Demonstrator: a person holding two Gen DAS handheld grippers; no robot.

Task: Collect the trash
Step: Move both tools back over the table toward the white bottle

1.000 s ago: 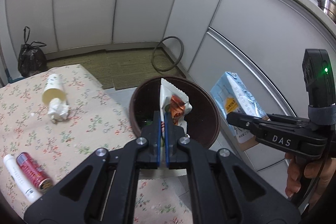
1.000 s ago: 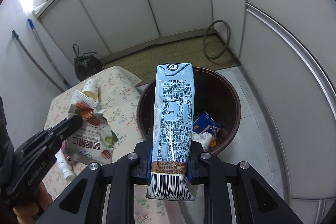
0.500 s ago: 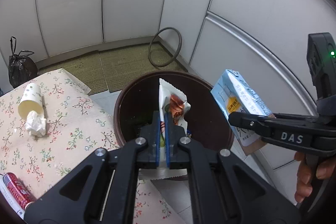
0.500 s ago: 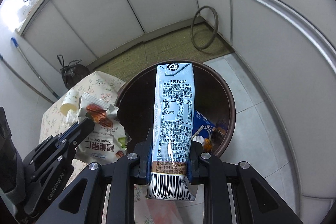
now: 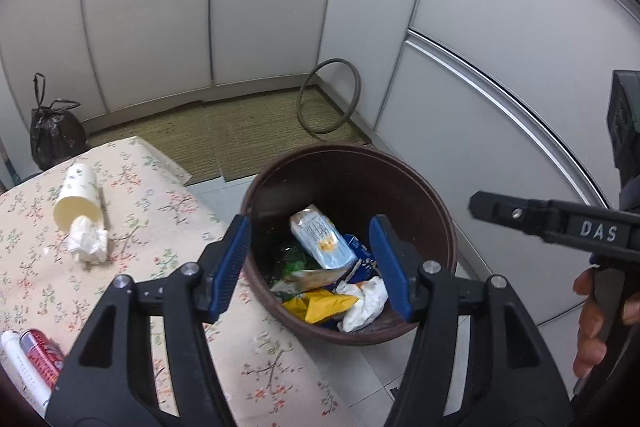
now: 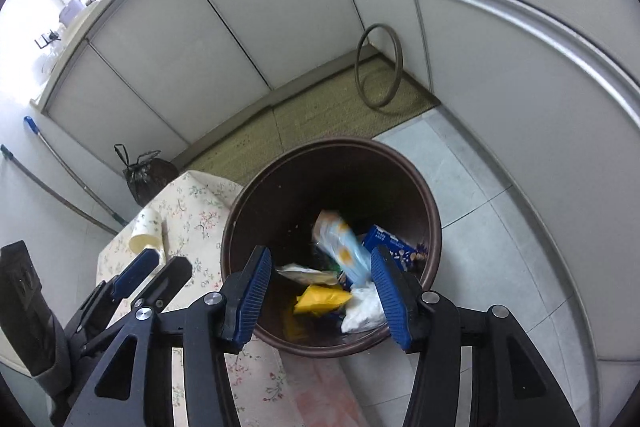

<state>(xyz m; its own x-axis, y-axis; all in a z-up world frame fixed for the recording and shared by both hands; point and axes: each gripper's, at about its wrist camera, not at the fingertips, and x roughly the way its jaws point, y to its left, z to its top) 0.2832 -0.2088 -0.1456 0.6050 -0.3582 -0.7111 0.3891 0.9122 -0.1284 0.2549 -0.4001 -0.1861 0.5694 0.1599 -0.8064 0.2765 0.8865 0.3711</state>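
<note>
Both tongs tilt steeply down over the brown bin [image 5: 436, 211], side by side. The left gripper [image 5: 310, 265] has just been opening: its ribbed blue pads [image 5: 232, 263] stand wide apart with nothing between them, only the bin's contents far below. The right gripper [image 6: 320, 291] has likewise just been opening; its blue pads [image 6: 390, 297] are apart and clear of everything. In the left view the right tool enters from the right edge as a black bar, a hand [image 5: 596, 323] curled round its handle below.

The bin is round, smooth dark-brown plastic with a rolled rim (it sits on pale floor tile, hard against the cloth-covered table edge). Inside, straight ahead of both sets of fingers: the milk carton [image 5: 322, 241], a pale-blue box with a yellow patch, its long axis slanting from upper left to lower right, one end raised against the pile; in the right view it is motion-blurred [image 6: 340, 247]. Under it a crinkled snack wrapper [image 5: 310, 275], a yellow packet [image 5: 320, 305], white crumpled tissue [image 5: 366, 303], and a dark-blue box [image 6: 394, 247].

Left of the left tongs, on the floral tablecloth [image 5: 160, 227]: a paper cup [image 5: 78, 197] tipped on its side, mouth toward the camera, a wad of tissue [image 5: 88, 245] at its mouth; nearer, a red can [image 5: 40, 355] beside a white tube [image 5: 20, 367].
</note>
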